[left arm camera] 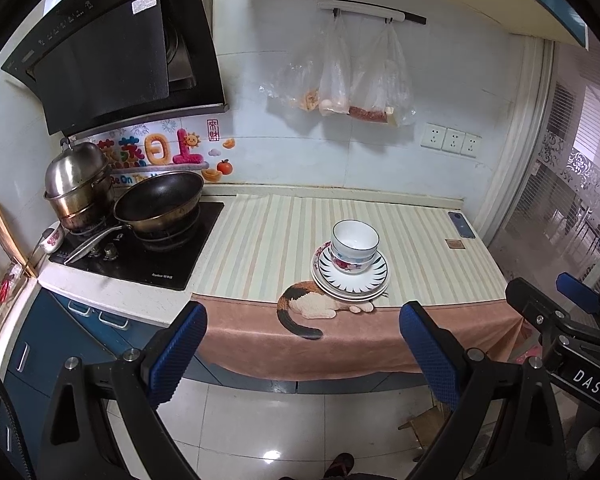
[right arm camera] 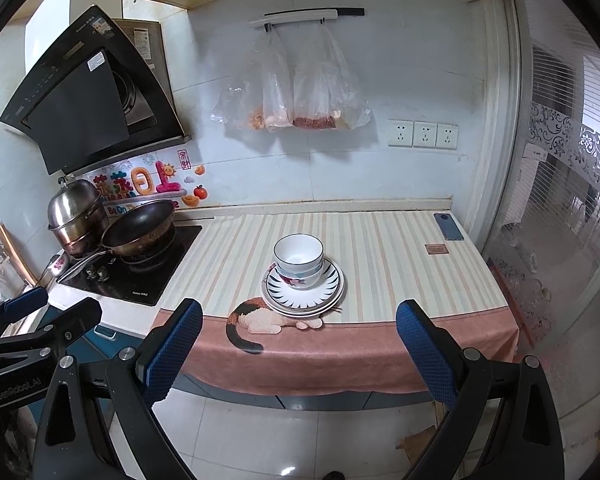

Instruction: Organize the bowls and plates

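A stack of white bowls sits on a stack of plates with a dark petal pattern, near the front of the striped counter cloth. The same bowls and plates show in the right wrist view. My left gripper is open and empty, held back from the counter over the floor. My right gripper is open and empty too, also back from the counter. The right gripper also shows at the right edge of the left wrist view, and the left gripper at the left edge of the right wrist view.
A gas stove with a black wok and a steel steamer pot stands at the left. A phone lies at the back right corner. Plastic bags hang on the wall. A glass sliding door is at the right.
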### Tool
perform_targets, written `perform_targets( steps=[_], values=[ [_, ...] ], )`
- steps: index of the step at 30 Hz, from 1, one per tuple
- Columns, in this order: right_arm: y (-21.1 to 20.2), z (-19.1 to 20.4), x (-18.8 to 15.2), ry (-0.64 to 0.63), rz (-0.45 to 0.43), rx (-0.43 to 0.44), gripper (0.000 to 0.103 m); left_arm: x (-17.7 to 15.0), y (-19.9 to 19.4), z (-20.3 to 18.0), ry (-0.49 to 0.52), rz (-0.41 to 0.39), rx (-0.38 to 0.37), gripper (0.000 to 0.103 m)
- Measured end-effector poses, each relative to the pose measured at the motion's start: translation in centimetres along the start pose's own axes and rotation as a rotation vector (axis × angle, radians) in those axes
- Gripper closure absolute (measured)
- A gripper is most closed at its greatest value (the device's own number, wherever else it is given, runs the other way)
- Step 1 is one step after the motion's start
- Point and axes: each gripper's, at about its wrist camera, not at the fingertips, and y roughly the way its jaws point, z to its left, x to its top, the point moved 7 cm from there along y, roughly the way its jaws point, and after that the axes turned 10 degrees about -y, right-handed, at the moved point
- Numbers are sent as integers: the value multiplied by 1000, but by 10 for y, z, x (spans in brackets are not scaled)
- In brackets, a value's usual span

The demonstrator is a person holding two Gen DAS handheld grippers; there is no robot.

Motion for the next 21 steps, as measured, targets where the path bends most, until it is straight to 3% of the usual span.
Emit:
perform_targets(
  steps=[21],
  values=[
    [-2, -2, -1, 4, -1, -2, 3, -1, -1, -4, 15, -9, 7, 4]
  ],
)
